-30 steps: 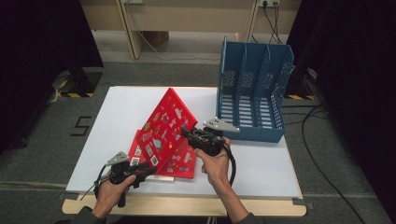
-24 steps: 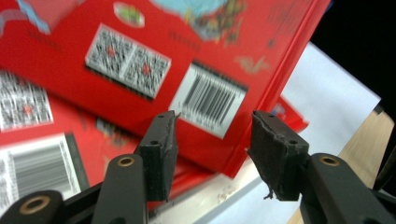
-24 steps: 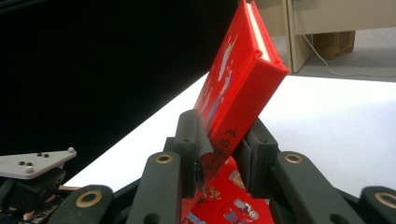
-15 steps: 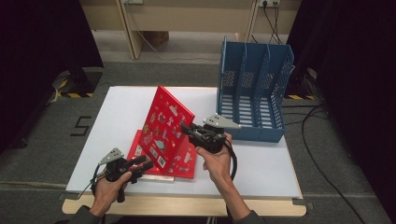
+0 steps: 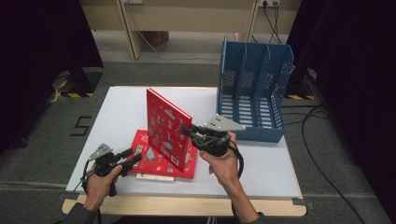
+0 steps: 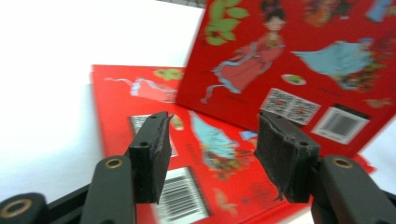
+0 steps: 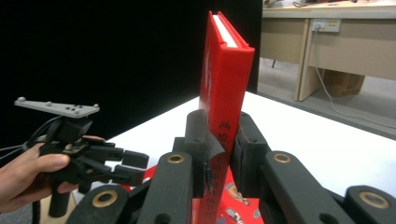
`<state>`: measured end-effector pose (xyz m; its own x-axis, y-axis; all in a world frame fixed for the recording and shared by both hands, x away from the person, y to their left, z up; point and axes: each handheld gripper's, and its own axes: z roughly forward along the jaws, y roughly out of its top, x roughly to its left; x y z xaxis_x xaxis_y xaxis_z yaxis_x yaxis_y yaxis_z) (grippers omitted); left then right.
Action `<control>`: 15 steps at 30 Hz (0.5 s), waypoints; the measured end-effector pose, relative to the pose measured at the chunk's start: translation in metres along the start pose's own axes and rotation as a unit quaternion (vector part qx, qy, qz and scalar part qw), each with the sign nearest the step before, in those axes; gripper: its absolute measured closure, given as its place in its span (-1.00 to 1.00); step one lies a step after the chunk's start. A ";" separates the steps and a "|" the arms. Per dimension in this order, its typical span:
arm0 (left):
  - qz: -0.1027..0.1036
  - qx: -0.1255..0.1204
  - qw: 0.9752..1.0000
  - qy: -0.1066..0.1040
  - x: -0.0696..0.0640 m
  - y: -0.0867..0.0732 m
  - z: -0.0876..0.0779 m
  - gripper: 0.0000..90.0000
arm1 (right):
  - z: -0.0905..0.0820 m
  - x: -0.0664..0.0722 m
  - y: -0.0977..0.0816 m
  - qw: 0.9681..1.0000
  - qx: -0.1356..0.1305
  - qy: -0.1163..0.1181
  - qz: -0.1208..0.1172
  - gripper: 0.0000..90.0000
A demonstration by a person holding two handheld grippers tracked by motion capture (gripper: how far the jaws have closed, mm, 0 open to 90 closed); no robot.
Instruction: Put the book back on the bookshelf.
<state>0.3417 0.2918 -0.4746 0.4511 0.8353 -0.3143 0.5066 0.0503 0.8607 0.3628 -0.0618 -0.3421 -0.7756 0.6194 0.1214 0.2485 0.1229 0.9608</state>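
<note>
A red picture book [image 5: 166, 128] stands upright on its edge, and my right gripper [image 5: 187, 129] is shut on its spine [image 7: 224, 70], the jaws having just closed further. A second red book [image 5: 161, 165] lies flat on the white table [image 5: 116, 112] beneath it. My left gripper [image 5: 133, 156] hovers at the flat book's left end. Its jaws have just been opening and nothing is between them. In the left gripper view the open jaws [image 6: 212, 154] frame the flat book [image 6: 126, 93], with the upright book [image 6: 299, 60] behind.
A blue file holder [image 5: 254, 93] with upright dividers stands at the table's back right, just beyond my right gripper. The table's near edge runs just under both hands. My left gripper [image 7: 126, 165] and its hand show low at the left in the right gripper view.
The right gripper has raised the top book from a lean to upright. The left gripper has drawn back to the left, off the books, and opened its jaws.
</note>
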 end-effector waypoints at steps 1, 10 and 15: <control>0.003 0.002 1.000 0.008 0.003 0.000 -0.001 -0.06 | 0.000 0.001 0.000 1.000 -0.001 0.002 0.000 0.75; 0.023 0.021 0.996 0.084 0.038 0.003 -0.017 -0.14 | 0.010 0.011 -0.003 1.000 0.006 0.012 -0.005 0.70; 0.028 0.037 0.994 0.104 0.048 0.001 -0.019 -0.19 | 0.026 0.014 -0.012 1.000 0.016 0.015 -0.004 0.69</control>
<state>0.3496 0.3421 -0.4812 0.3228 0.9310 -0.1702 0.5401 -0.0336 0.8409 0.3638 -0.0343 -0.3583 -0.7943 0.5952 0.1217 0.2608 0.1532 0.9532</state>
